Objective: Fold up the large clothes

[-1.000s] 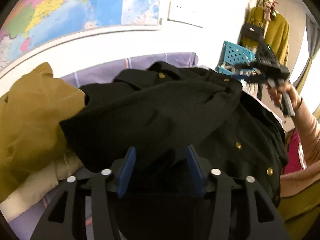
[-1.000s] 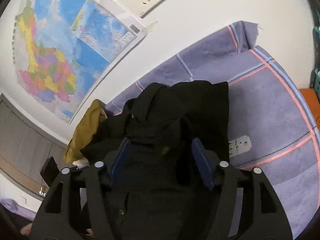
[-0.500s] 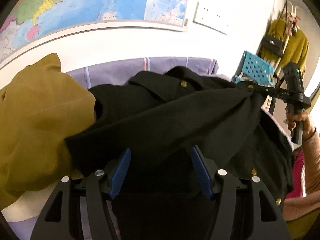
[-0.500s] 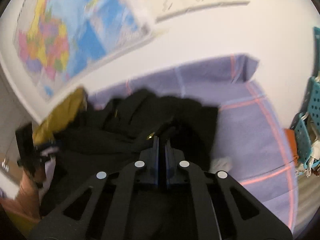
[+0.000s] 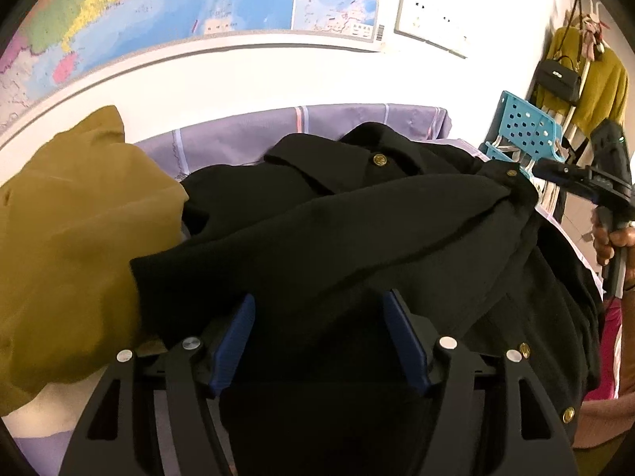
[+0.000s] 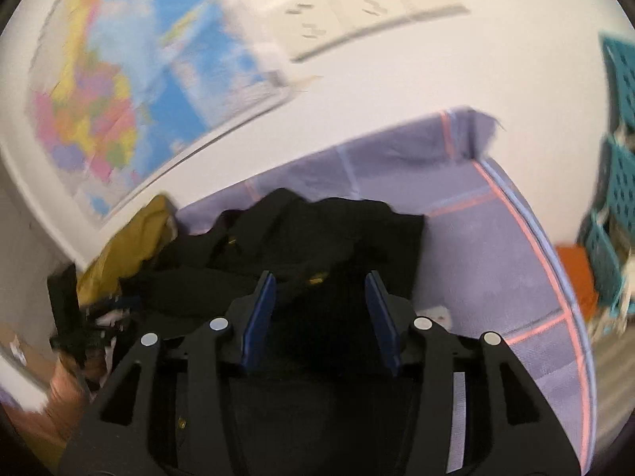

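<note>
A black garment with gold buttons [image 5: 357, 230] lies bunched on a purple checked cloth [image 5: 246, 135]. My left gripper [image 5: 319, 309] is open, its blue pads either side of the black fabric, which lies between them. My right gripper [image 6: 319, 285] is open over the same black garment [image 6: 329, 230]. In the left wrist view the right gripper [image 5: 555, 170] is at the garment's far right end, by a raised fold with a button; that view does not show its jaws.
A mustard garment [image 5: 71, 230] is heaped at the left, also in the right wrist view [image 6: 127, 250]. A wall map [image 5: 158, 12] and sockets [image 5: 432, 23] are behind. Blue crates [image 5: 524, 131] and hanging clothes [image 5: 595, 79] stand at the right. The purple cloth's right edge [image 6: 555, 277] drops off.
My right gripper was open, shut on a fold of the black garment half a second ago, and is open again now. My left gripper stayed open and moved slightly.
</note>
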Demonstrator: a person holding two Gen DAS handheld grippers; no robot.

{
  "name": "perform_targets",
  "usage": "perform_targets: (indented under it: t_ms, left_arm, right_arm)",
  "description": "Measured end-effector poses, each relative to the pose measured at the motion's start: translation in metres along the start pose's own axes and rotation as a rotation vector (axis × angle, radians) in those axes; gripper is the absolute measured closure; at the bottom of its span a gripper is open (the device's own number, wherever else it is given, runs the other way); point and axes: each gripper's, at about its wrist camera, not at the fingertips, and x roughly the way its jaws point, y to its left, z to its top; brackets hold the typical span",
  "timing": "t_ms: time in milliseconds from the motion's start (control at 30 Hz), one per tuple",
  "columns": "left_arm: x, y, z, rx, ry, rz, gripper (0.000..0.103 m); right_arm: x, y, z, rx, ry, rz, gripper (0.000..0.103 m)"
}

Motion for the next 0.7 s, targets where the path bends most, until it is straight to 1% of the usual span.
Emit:
perform_targets:
  t_ms: [100,133,233,300,333,400,433,467,500,633,700]
  left_arm:
    - [-0.005,-0.003,-0.005,0.009,-0.008,0.006,0.036]
    - [-0.005,-0.003,-0.007,0.009,-0.008,0.009,0.035]
    - [-0.005,0.000,-0.011,-0.006,0.002,0.019,0.035]
    - [-0.007,0.003,-0.013,-0.021,0.000,0.020,0.035]
    - [-0.010,0.004,-0.014,-0.025,-0.007,0.018,0.035]
    - [-0.018,0.006,-0.018,-0.037,-0.023,0.012,0.031]
    - [-0.022,0.007,-0.021,-0.050,-0.023,0.020,0.029]
    - [-0.026,0.008,-0.025,-0.057,-0.021,0.019,0.029]
    - [-0.030,0.009,-0.028,-0.062,-0.024,0.018,0.029]
    - [-0.048,0.015,-0.047,-0.096,-0.027,0.028,0.028]
    - [-0.057,0.017,-0.057,-0.120,-0.024,0.025,0.027]
  right_arm:
    - [0.013,0.032,-0.004,-0.129,0.059,0.033,0.056]
    - [0.021,0.037,-0.006,-0.147,0.083,0.046,0.056]
    - [0.049,0.036,-0.008,-0.146,0.150,0.032,0.058]
    - [0.069,0.024,-0.009,-0.107,0.193,-0.011,0.060]
    - [0.074,0.019,-0.008,-0.090,0.204,-0.008,0.060]
    - [0.077,0.014,-0.008,-0.070,0.203,-0.007,0.062]
    - [0.076,0.014,-0.007,-0.065,0.204,-0.010,0.062]
    - [0.073,0.016,-0.006,-0.070,0.202,-0.009,0.058]
    - [0.067,0.019,-0.006,-0.074,0.191,-0.001,0.052]
    - [0.033,0.025,-0.008,-0.084,0.145,0.033,0.049]
    - [0.017,0.025,-0.012,-0.075,0.133,0.056,0.044]
